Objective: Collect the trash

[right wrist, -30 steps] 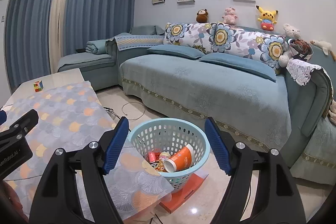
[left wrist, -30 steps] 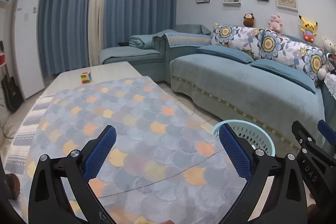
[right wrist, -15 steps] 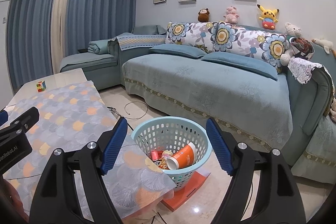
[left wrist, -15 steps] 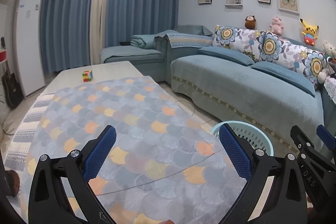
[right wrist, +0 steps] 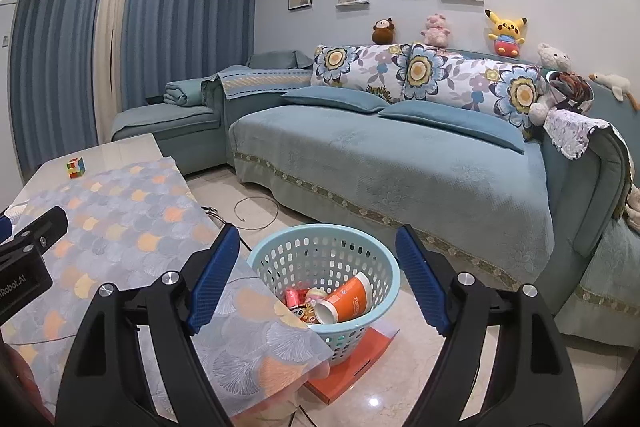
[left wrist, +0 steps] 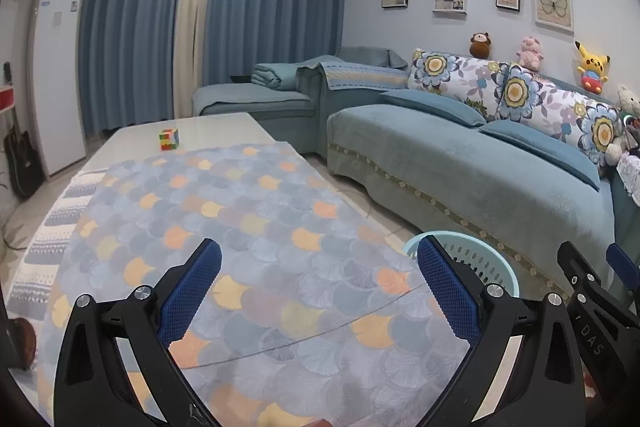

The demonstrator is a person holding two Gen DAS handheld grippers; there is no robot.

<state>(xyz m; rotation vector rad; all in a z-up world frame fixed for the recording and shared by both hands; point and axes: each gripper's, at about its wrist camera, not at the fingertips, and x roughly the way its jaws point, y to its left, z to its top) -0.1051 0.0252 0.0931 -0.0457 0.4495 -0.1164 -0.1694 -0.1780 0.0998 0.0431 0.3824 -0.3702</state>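
Note:
A light blue plastic basket (right wrist: 324, 251) stands on the floor beside the table corner. Inside it lie an orange paper cup (right wrist: 348, 301) and small pink wrappers (right wrist: 298, 301). My right gripper (right wrist: 318, 279) hovers above the basket, its jaws opening with nothing between them. My left gripper (left wrist: 318, 293) is open and empty over the patterned tablecloth (left wrist: 200, 227). The basket's rim (left wrist: 488, 251) shows past its right finger, and the right gripper's black frame (left wrist: 592, 307) sits at the far right of the left wrist view.
A colourful cube (left wrist: 169, 139) sits on the bare far end of the table (left wrist: 208, 131). A blue sofa (right wrist: 400, 163) with flowered cushions runs along the wall. The basket rests on an orange flat box (right wrist: 356, 359). A white fridge (left wrist: 60, 67) stands left.
The right gripper's jaws have spread a little wider over the basket. Both views have shifted only slightly; the basket's contents lie as before.

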